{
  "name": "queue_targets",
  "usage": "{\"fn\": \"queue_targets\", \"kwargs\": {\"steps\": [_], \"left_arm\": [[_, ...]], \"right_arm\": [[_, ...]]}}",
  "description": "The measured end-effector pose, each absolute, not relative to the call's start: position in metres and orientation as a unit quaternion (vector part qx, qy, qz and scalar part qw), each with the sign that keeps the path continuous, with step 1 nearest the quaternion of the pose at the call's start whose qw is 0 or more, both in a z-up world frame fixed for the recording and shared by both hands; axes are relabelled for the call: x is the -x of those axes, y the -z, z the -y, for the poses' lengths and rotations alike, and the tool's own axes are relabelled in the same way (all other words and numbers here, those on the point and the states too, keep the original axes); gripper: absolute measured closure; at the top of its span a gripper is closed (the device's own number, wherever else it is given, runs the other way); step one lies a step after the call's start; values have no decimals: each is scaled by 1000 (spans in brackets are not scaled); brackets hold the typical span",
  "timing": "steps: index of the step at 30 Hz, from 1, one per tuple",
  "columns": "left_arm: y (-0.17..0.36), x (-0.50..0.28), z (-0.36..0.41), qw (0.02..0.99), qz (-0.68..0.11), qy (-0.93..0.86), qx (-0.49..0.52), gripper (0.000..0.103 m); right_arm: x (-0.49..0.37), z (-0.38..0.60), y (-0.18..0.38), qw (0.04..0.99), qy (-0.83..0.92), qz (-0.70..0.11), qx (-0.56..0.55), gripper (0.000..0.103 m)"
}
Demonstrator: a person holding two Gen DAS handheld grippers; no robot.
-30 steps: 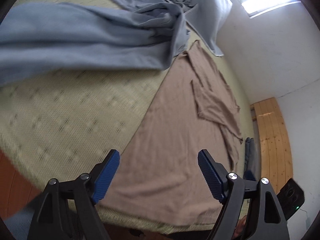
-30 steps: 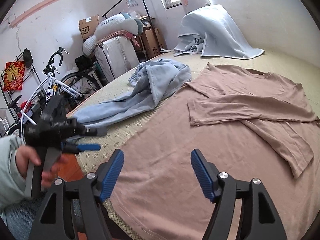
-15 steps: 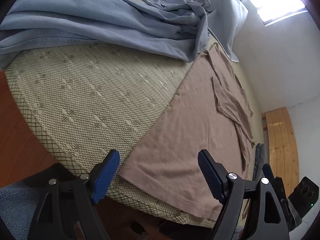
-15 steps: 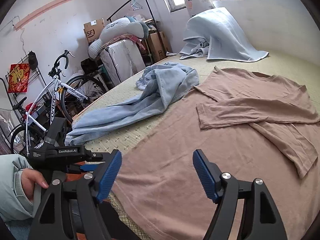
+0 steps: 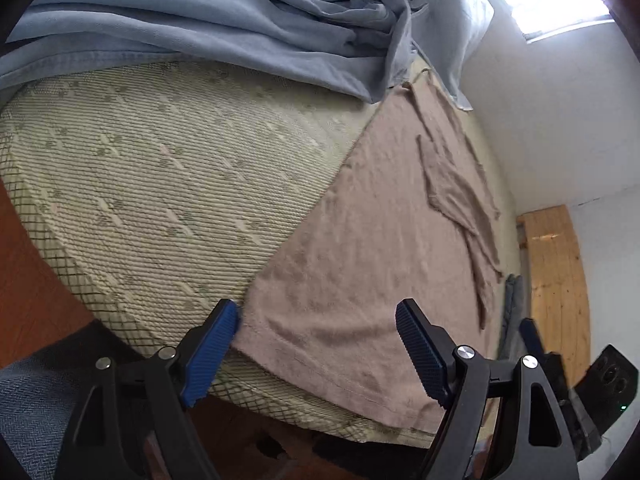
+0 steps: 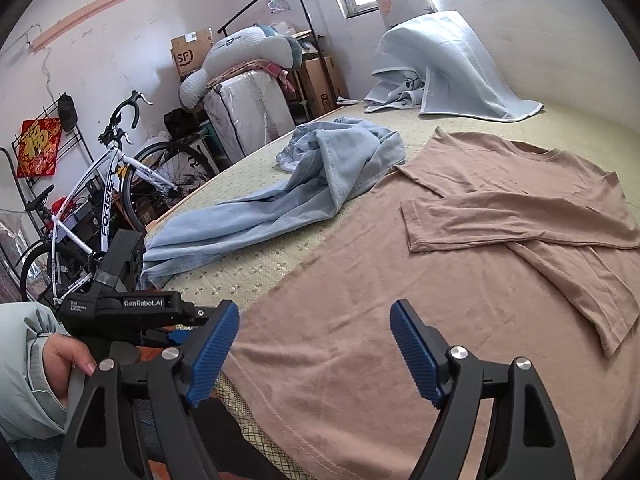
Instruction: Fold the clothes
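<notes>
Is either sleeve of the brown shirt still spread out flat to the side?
No: in the right wrist view both sleeves of the brown shirt lie folded inward, crossing over its body.

We see a bed covered by a pale green woven mat (image 6: pixel 256 276) with a small flower pattern. On it lies a brown long-sleeved shirt (image 6: pixel 400 304), spread flat with both sleeves folded across its front. Beside the shirt, touching its shoulder, lie rumpled light blue jeans (image 6: pixel 280 208). Farther back on the mat sits a heaped pale blue blanket (image 6: pixel 452 64).
</notes>
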State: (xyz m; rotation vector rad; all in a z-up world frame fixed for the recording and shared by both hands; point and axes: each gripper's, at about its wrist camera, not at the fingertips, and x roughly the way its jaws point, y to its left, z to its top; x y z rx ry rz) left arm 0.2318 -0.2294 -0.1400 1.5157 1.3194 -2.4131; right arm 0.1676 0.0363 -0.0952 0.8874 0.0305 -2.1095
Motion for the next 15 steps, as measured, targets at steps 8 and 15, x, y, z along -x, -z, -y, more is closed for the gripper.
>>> {"fn": "queue_targets", "kwargs": {"steps": [8,15], "left_arm": [[135,-227,230,-21,-438,765,-471,19],[136,-228,243,-9,-467,755,-461,19]], "right_arm": [[-194,10,116,470,801,-80,-362,21],[-221,65,154,518,750,-155,-381,22]]}}
